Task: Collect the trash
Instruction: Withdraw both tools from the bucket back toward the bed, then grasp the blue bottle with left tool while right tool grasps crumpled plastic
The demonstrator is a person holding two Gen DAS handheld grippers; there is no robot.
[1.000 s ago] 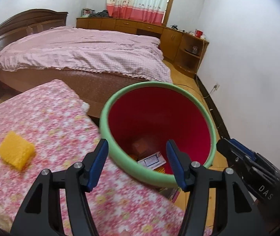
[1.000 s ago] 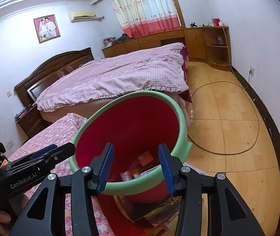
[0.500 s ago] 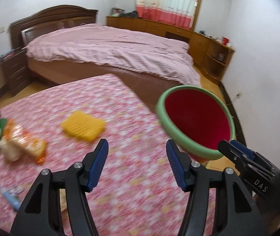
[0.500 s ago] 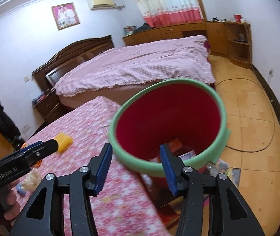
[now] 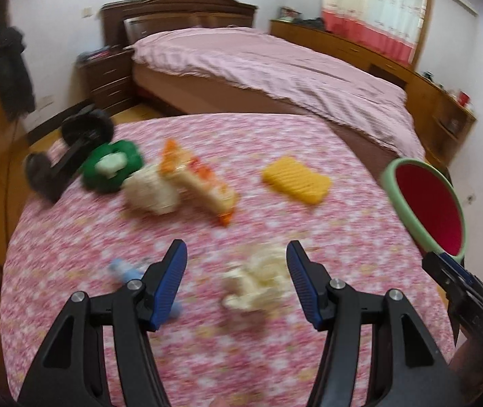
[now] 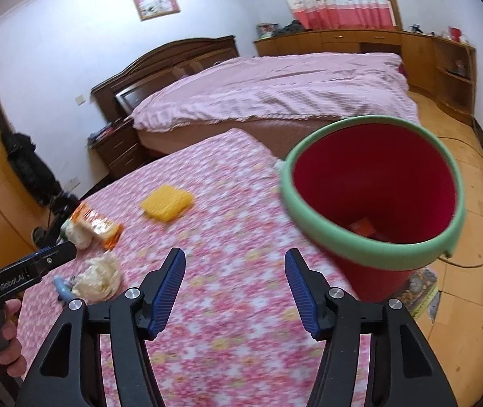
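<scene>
Trash still lies on the flowered surface beside the red bucket: a crumpled paper wad, a yellow sponge, an orange wrapper and a small blue bottle. A few scraps already sit inside the bucket, so most collecting seems left. The left tool stands moderately wide over the wad, touching nothing. The right tool is opening, empty, just beside the bucket.

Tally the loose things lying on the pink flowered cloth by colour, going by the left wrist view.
Yellow: 1, a sponge
Orange and white: 1, a snack packet
Cream or white: 2, crumpled wads
Green: 1, a green thing, blurred
Light blue: 1, a small thing
Black: 1, a black thing, blurred
Total: 7
</scene>
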